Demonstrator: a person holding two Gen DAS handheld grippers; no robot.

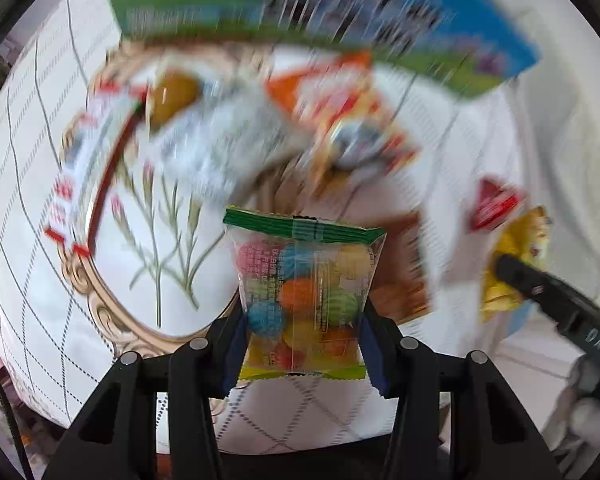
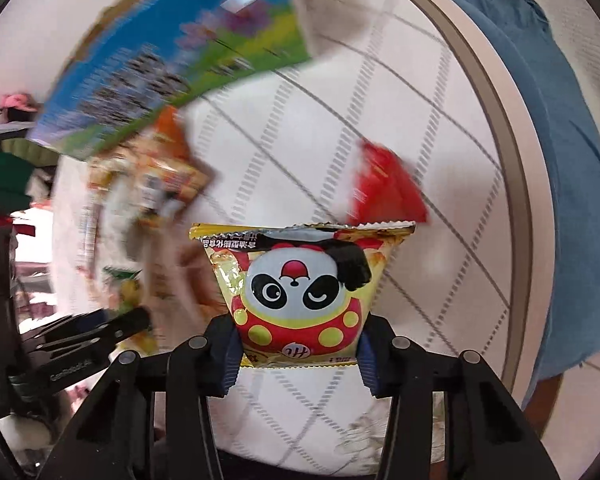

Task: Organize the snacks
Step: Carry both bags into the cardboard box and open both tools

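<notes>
My left gripper [image 1: 302, 350] is shut on a clear packet of coloured candy balls [image 1: 304, 292] with a green top seal, held above the table. Behind it lies an oval tray [image 1: 100, 300] with a gold rim and flower print, holding several blurred snack packets [image 1: 220, 148]. My right gripper [image 2: 298, 348] is shut on a yellow snack bag with a panda face [image 2: 300, 292]. The right gripper also shows at the right of the left wrist view, as a black finger [image 1: 540, 284] on the yellow bag [image 1: 512, 256]. The left gripper [image 2: 128, 320] shows at the left of the right wrist view.
A large blue and green box [image 1: 340, 12] lies at the far side, also seen as the box [image 2: 172, 68]. A red packet [image 2: 384, 184] lies on the checked tablecloth [image 2: 420, 120]. An orange packet [image 2: 172, 160] sits by the box. Blue fabric [image 2: 572, 160] is past the round table edge.
</notes>
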